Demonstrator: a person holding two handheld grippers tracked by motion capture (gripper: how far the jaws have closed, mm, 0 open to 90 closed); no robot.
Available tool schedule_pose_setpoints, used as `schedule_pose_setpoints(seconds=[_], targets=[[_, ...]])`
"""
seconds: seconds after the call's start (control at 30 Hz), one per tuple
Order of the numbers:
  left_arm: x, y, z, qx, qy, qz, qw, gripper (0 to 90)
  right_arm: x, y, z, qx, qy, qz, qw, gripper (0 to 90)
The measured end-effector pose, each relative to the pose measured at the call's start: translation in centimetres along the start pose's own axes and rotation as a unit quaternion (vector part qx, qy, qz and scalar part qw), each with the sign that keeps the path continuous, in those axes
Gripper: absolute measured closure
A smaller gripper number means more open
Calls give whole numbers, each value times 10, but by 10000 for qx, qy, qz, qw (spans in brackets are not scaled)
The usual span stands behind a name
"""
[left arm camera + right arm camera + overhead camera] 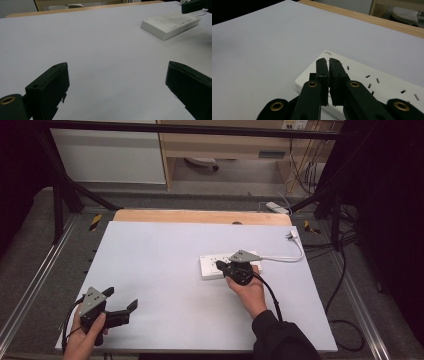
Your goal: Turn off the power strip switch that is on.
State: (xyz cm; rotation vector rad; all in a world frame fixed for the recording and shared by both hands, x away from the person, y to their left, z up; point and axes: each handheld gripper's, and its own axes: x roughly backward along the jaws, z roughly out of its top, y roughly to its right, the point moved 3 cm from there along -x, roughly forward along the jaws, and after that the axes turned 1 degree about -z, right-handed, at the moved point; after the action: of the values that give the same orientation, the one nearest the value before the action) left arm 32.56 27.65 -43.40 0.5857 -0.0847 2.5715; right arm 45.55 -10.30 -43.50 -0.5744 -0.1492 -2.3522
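hovering with its jaws pressed together and nothing between them, the right gripper [328, 60] sits just over the near end of the white power strip [227, 263], which lies flat right of centre on the pale table [150, 270], its cord [285, 256] trailing off to the right. the left gripper [121, 301] rests near the front left corner, jaws wide apart and empty. the strip looks light, rigid and smooth-sided, so a grip across its narrow width near the middle seems safest; no containers are present.

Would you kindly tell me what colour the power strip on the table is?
The power strip is white, clearest in the right gripper view.
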Motion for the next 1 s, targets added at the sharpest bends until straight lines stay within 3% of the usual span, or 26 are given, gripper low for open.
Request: schedule_pose_setpoints(seconds=[0.17, 0.33, 0.47, 0.87, 1.0], targets=[[0, 1, 0, 21, 28, -13, 10000, 50, 4, 1, 2, -16, -14, 69, 10000, 764], [-1, 1, 0, 21, 13, -23, 10000, 50, 11, 3, 6, -176, -24, 60, 9998, 498], [0, 1, 0, 23, 13, -20, 10000, 50, 15, 6, 6, -208, -99, -47, 9997, 381], [0, 1, 0, 26, 9, -20, 10000, 50, 20, 11, 8, -332, -131, -94, 9993, 311], [0, 1, 0, 23, 12, -22, 10000, 50, 22, 13, 9, -363, -142, -139, 9991, 238]])
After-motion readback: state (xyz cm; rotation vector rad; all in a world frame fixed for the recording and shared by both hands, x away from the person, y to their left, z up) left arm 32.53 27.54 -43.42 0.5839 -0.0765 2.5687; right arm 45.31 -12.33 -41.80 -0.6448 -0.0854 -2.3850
